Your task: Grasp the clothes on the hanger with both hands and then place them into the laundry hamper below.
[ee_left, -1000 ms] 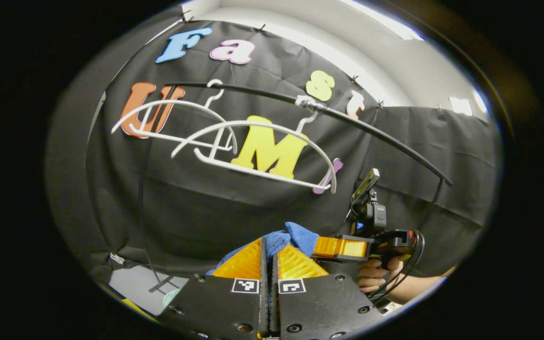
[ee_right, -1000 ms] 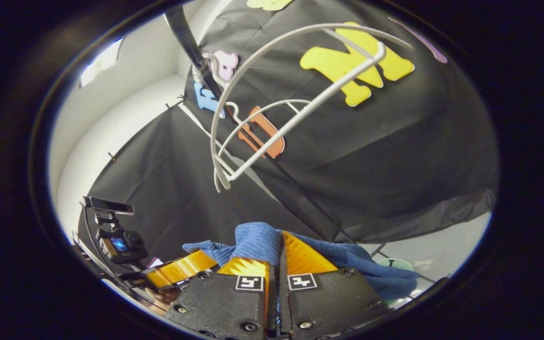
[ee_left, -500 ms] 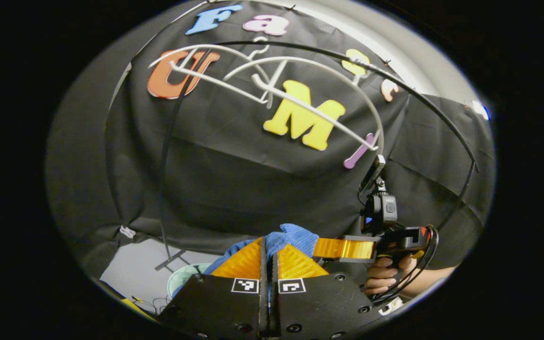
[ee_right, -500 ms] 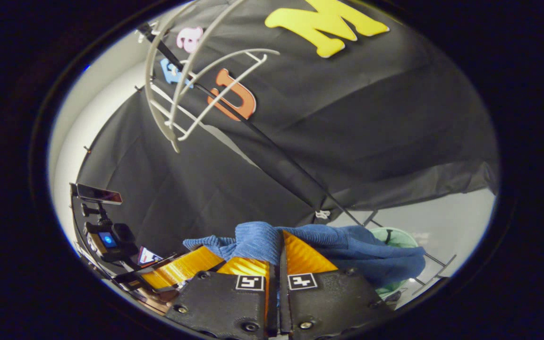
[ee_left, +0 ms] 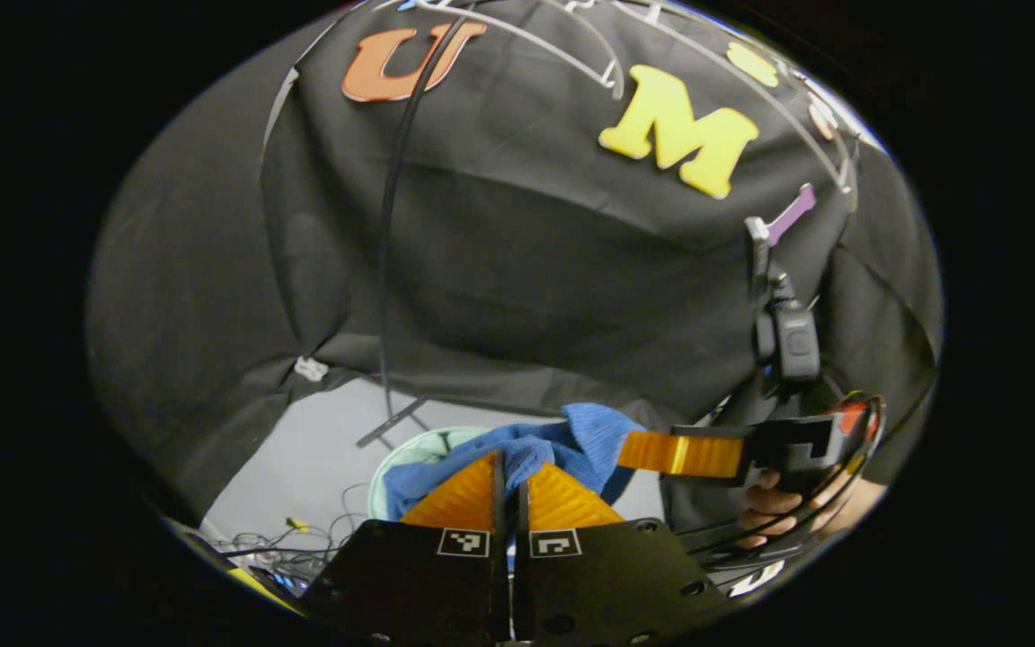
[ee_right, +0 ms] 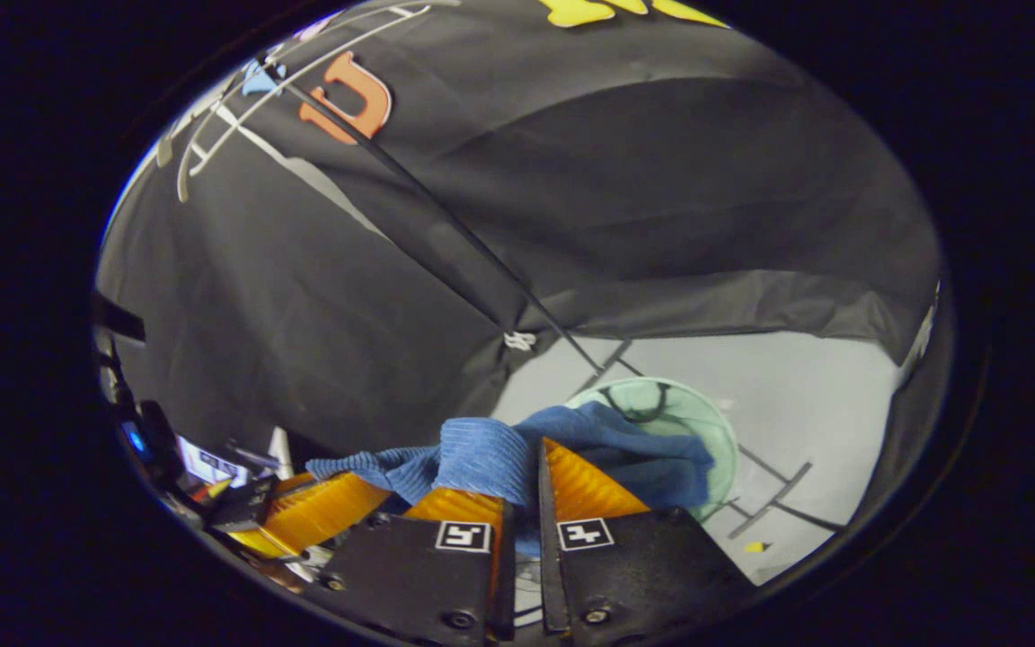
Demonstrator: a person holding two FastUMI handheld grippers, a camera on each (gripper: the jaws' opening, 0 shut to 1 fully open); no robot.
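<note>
A blue ribbed garment [ee_left: 571, 440] hangs bunched between both grippers, off the hangers. My left gripper [ee_left: 508, 467] is shut on one bunch of the cloth. My right gripper [ee_right: 525, 458] is shut on another fold of the garment [ee_right: 482, 454], whose loose end droops over the pale green round laundry hamper [ee_right: 706, 422] on the floor below. In the left gripper view the hamper [ee_left: 410, 449] peeks out behind the cloth. The right gripper [ee_left: 652, 449] also shows there, held by a hand [ee_left: 765, 508]. Two bare white hangers [ee_left: 571, 45] stay on the black rail above.
The black rack's upright pole [ee_left: 387, 270] and its foot [ee_left: 392, 422] stand just behind the hamper. Grey floor [ee_right: 805, 395] surrounds it, with loose cables [ee_left: 302, 539] at the near left. More rack feet [ee_right: 769, 503] lie on the floor right of the hamper.
Both grippers have gone down with the blue garment; the hangers and rail slid up toward the top of each view, and the hamper and floor came into sight below.
</note>
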